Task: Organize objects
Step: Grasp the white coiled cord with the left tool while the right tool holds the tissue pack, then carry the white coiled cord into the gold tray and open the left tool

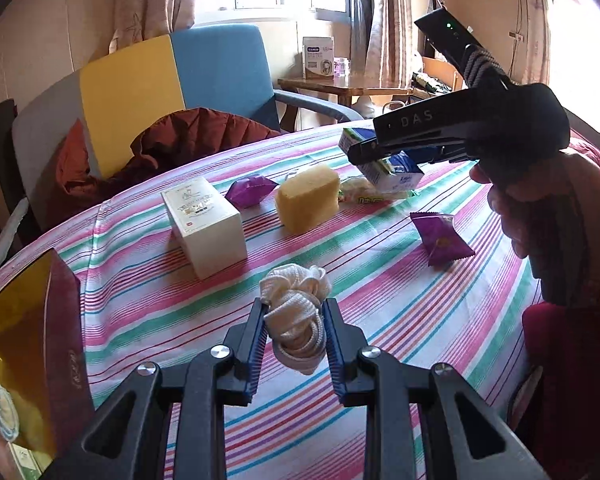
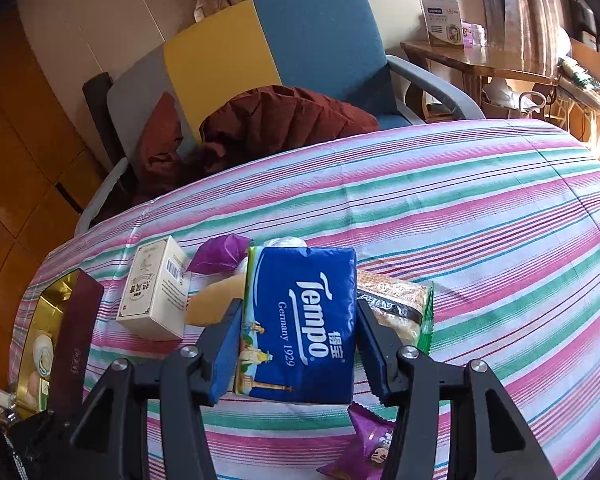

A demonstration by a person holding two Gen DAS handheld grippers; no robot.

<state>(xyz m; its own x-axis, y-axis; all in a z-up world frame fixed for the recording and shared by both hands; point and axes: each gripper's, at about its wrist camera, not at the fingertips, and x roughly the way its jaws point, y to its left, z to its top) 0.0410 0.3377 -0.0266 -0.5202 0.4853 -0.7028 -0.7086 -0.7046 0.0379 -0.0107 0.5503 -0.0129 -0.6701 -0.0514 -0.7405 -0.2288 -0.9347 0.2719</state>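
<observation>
Desk (image 1: 380,280) under striped pink-green cloth, armchair (image 2: 300,40) in blue, yellow, grey behind it with dark red jacket (image 2: 284,116) dumped on seat. Maroon box (image 1: 66,344) with gold lining at desk's left edge, open, pale round items inside. White carton (image 1: 206,220) stands near it, yellow sponge block (image 1: 308,200) just beside to the right. Tempo tissue pack (image 2: 300,320), blue, lifted off cloth, pinched by right tongs (image 2: 298,344) on both side edges; in left view the same tongs show at upper right with a hand (image 1: 540,196) on the grip. Snack bag (image 2: 400,304) with green edge lies under and right of pack. 2 purple wrappers: one (image 1: 252,190) between carton and sponge, other (image 1: 440,238) alone to the right. Cream cloth scrunchie (image 1: 296,320) clamped between left tongs (image 1: 296,344), pads pressed tight on it, raised above cloth
</observation>
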